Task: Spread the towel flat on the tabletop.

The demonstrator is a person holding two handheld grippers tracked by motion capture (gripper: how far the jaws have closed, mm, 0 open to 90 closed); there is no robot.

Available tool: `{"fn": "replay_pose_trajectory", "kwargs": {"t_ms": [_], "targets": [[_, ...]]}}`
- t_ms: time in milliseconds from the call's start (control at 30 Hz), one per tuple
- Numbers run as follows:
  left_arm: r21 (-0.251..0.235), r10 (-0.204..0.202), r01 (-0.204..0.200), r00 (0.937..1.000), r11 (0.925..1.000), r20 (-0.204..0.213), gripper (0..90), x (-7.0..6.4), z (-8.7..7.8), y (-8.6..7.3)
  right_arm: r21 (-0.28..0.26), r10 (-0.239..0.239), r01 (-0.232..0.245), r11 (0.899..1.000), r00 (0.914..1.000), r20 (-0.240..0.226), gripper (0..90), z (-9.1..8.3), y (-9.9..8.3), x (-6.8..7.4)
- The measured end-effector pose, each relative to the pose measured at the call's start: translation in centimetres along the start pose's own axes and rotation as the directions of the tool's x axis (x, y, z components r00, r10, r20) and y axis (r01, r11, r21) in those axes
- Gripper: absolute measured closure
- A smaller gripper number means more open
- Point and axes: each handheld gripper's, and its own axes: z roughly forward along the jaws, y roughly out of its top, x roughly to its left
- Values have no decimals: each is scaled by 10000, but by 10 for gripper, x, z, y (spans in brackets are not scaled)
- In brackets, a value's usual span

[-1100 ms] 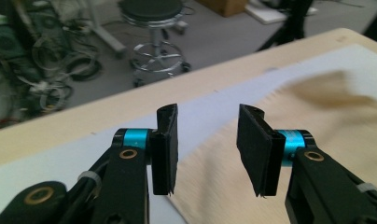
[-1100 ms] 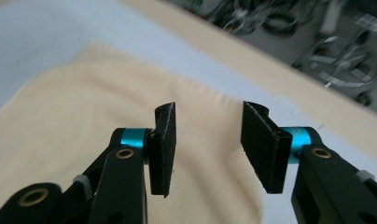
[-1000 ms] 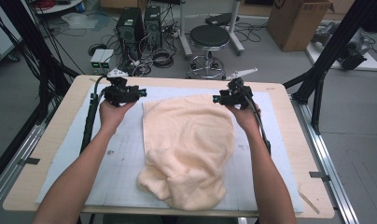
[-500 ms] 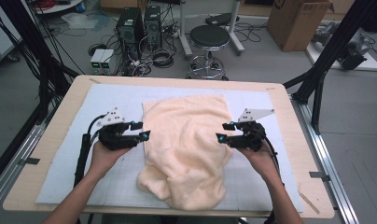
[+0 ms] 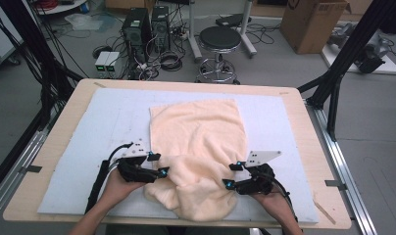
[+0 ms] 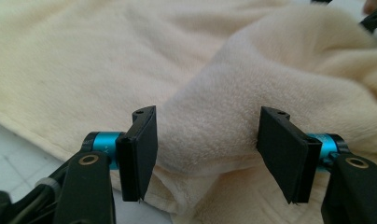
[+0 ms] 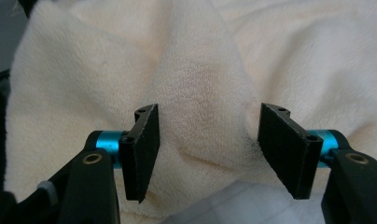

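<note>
One cream towel point(image 5: 198, 147) sits bunched on the surface point(image 5: 63, 122), one stool point(image 5: 219, 39) way behind. Left tool point(image 5: 159, 165) and right tool point(image 5: 231, 175) both gape wide around towel folds.

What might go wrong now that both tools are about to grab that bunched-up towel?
Each open tool straddles a thick fold of the towel, so closing may pinch several layers rather than one edge, and the cloth would likely lift as a lump. The left tool and right tool sit at different spots on the heap, so pulling could stretch it crooked. The near end lies close to the table edge and might slide off.
</note>
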Motion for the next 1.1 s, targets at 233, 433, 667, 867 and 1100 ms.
{"fn": "replay_pose_trajectory", "kwargs": {"t_ms": [233,433,667,867,1100], "targets": [[92,150,-152,9997,9998,215,772,-2,6,0,529,-423,405,9978,9986,323,693,14,4,1],[-276,74,-78,9998,9996,-169,810,14,-22,2,399,-538,545,9977,9984,-180,791,22,24,-2],[-565,-488,458,9974,9974,-525,815,37,-57,-2,213,-659,668,9975,9970,-415,797,38,50,3],[-1088,-772,652,9909,9919,-1107,816,52,-85,10,-100,-736,731,9973,9954,-612,801,50,67,9],[-1201,-861,684,9851,9904,-1490,816,65,-97,25,-507,-803,773,9957,9949,-606,801,53,87,12]]}}
